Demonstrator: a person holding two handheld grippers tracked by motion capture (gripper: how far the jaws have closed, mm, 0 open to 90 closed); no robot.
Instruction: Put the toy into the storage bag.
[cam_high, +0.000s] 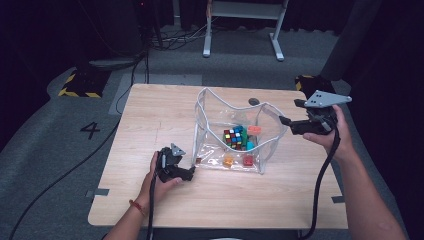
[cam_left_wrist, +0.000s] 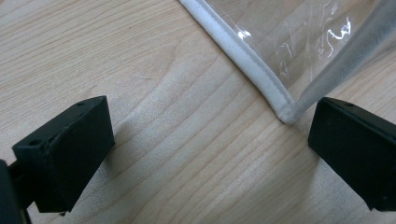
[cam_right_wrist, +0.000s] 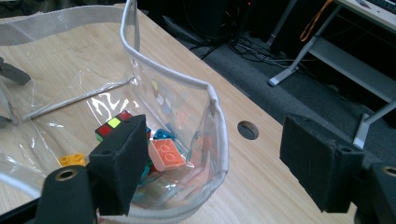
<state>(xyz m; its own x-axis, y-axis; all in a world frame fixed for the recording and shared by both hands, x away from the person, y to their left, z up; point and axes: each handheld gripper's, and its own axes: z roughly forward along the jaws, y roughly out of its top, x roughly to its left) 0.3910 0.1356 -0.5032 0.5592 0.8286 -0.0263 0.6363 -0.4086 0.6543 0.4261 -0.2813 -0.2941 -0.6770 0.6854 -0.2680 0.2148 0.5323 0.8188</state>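
Your left gripper (cam_high: 191, 172) gapes wide at the near corner of the clear bag (cam_high: 212, 107) mid-table and your right gripper (cam_high: 283, 120) straddles its rim wide open, so a missed pinch could tip the bricks (cam_high: 248, 160) out

A lab or test studio, going by the pale wooden counter (cam_high: 150, 120) on grey carpet (cam_high: 45, 150) marked with a taped number 4 (cam_high: 90, 130), yellow-black hazard-striped corners (cam_high: 79, 85), loose black cables (cam_high: 170, 37) and dark surrounding curtains (cam_high: 45, 30).
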